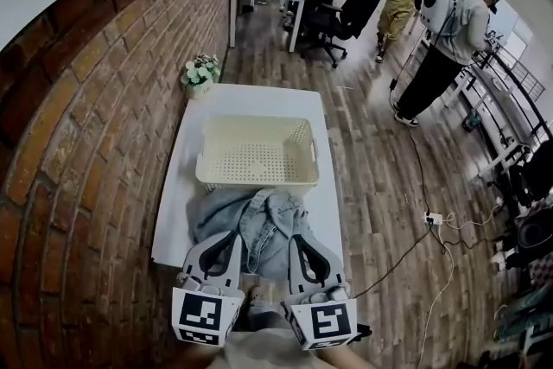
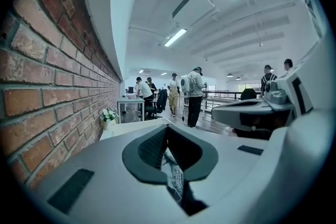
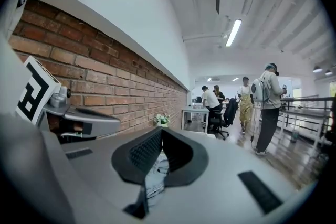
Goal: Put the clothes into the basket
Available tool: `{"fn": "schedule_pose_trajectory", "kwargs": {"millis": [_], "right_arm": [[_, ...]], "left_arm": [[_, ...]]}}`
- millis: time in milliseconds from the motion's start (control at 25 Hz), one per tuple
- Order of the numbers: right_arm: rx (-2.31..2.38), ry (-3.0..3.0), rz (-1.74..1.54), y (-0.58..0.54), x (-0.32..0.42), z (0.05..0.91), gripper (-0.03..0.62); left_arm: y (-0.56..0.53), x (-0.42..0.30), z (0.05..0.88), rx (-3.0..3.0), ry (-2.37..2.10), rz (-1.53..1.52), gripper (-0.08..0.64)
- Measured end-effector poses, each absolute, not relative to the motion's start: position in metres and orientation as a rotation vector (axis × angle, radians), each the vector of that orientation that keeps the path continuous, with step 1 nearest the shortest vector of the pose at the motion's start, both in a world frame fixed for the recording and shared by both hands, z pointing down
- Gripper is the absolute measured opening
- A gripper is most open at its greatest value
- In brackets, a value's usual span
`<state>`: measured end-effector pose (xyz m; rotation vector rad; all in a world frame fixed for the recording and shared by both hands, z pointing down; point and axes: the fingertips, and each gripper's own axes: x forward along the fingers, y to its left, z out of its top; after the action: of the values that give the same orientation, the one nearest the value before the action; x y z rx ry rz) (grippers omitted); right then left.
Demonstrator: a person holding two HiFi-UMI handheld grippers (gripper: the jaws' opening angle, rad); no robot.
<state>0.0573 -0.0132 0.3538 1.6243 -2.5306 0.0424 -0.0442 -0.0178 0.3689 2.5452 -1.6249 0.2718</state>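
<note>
Left gripper (image 1: 230, 239), right gripper (image 1: 299, 241): both clamped on crumpled blue denim garment (image 1: 263, 220) at near edge of white worktop (image 1: 181, 186). Judged a paired hold for lifting into cream perforated plastic basket (image 1: 256, 183) just beyond.

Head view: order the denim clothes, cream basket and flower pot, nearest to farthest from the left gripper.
1. Crumpled blue denim clothes, clamped in the left gripper, at the near end.
2. Cream perforated plastic basket, in the middle.
3. White flower pot, far-left corner.
</note>
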Motion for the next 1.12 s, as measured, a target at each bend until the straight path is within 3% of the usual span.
{"fn": "schedule_pose_trajectory", "kwargs": {"millis": [1120], "right_arm": [[1.475,-2.538,0.097,-0.066,0.054,0.397,0.008]], "left_arm": [[-0.07,-0.051,0.412,2.417,-1.695,0.306,0.009]]}}
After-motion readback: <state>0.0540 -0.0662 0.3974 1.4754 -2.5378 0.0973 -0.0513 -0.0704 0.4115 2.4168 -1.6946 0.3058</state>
